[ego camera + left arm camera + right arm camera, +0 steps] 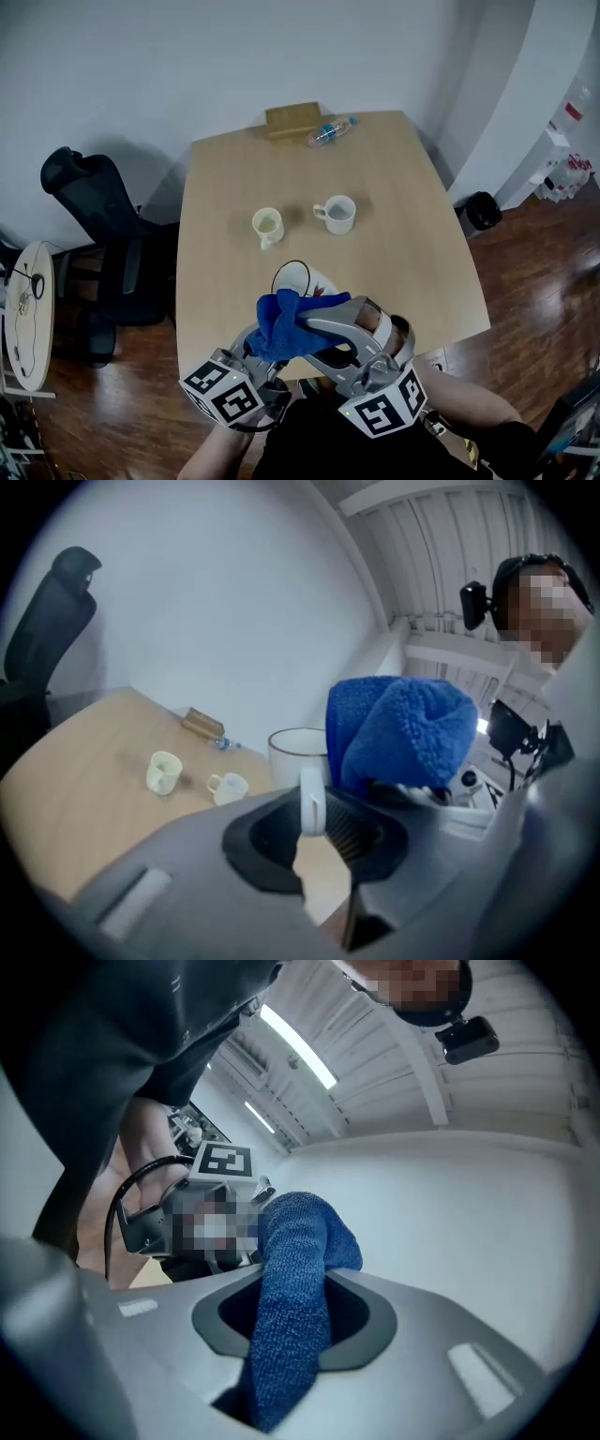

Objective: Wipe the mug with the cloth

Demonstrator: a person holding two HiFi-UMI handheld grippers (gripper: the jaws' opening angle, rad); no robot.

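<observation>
**A:** Status on the grippers?

**B:** My left gripper [314, 832] is clamped shut on the handle [311, 797] of the white ceramic mug with the dark rim [292, 752]. The mug sits just past the jaws. My right gripper [292, 1326] is pinched on a fold of the blue terry cloth [295, 1260]. The rest of the cloth bunches beyond the tips and presses the mug's side, to the right of my left jaws.

**A:** Wipe stage?

**B:** Cloth is on the mug, so wiping contact is made. I can't tell how much of the surface is covered.

**A:** Risks?

**B:**
- The handle is the only hold. Side load from the cloth could pivot the mug in my left jaws.
- The right jaws hold a narrow strip, so a hard drag could pull the cloth out.
- The mug is near the close edge of the pale wooden bench [403, 262]. If it slips it could go to the floor.
- The grippers are crowded together, so the right one may knock the left.

**A:** Anything in the containers?

**B:**
- Held mug: the inside shows white and looks empty, but the cloth hides part of it.
- Cream mug [267, 225] and small white mug [336, 214]: well ahead of both grippers, upright. The cream one looks empty. The white one is shadowed, so I can't tell.
- Clear plastic bottle with a blue cap [330, 131]: farther out, on its side beside a wooden block [292, 119]. Fill unreadable.
</observation>
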